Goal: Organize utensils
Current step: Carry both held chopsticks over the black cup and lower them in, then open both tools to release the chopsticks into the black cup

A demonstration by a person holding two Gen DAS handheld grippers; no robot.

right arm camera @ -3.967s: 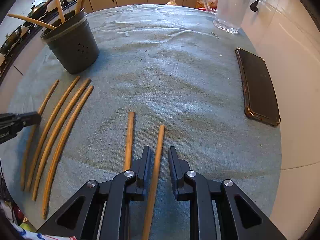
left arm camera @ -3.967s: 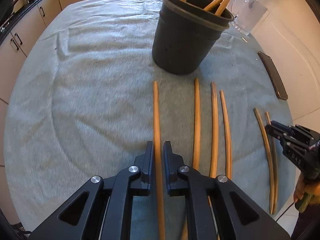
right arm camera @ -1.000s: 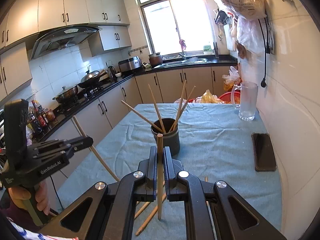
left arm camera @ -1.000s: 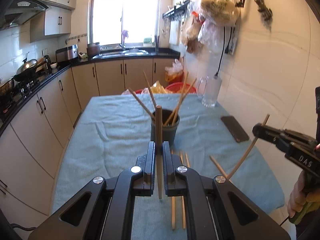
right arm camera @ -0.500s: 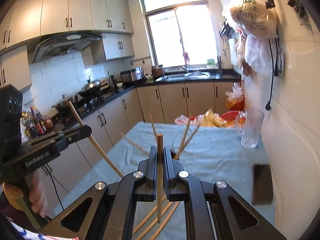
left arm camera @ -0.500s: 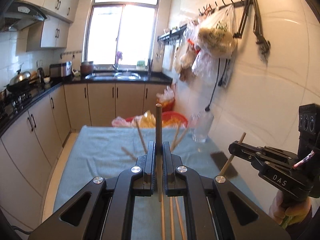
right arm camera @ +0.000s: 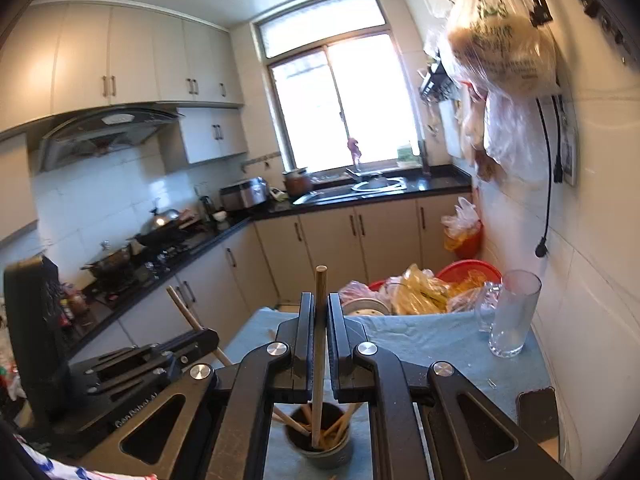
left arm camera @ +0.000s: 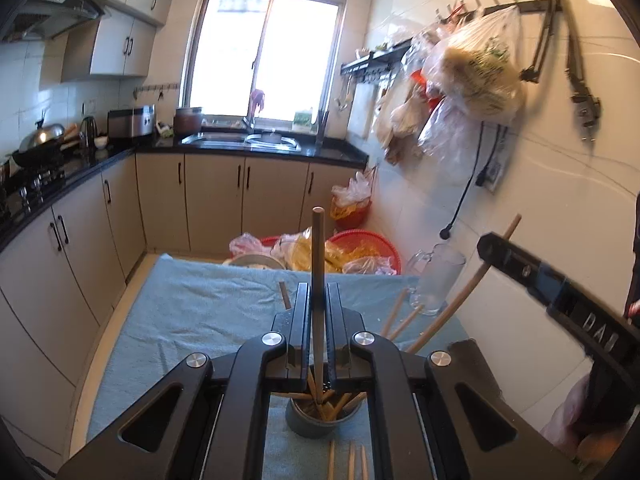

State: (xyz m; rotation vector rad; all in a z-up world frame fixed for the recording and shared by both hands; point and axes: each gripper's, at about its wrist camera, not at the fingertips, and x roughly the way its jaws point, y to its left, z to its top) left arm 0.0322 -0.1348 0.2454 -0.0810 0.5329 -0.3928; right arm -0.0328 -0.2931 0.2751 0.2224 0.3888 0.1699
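1. The dark holder point(right arm camera: 320, 446) stands on the blue-clothed worktop point(right arm camera: 432, 344) right under both claws; its mouth is already crowded with leaning chopsticks point(right arm camera: 340, 426), which leaves only narrow gaps between them.
2. The left claw point(left arm camera: 318, 308) and right claw point(right arm camera: 319, 316) hang close side by side above that holder, each clamped on an upright chopstick, so little room lies between the two tools.
3. To the right, a glass mug point(right arm camera: 512, 316) and a dark phone point(right arm camera: 538, 412) sit near the tiled wall point(right arm camera: 592, 280), narrowing that side.
4. The worktop's left half point(left arm camera: 192, 312) lies bare.
5. Loose chopsticks point(left arm camera: 350, 460) lie on the cloth just nearer than the holder.
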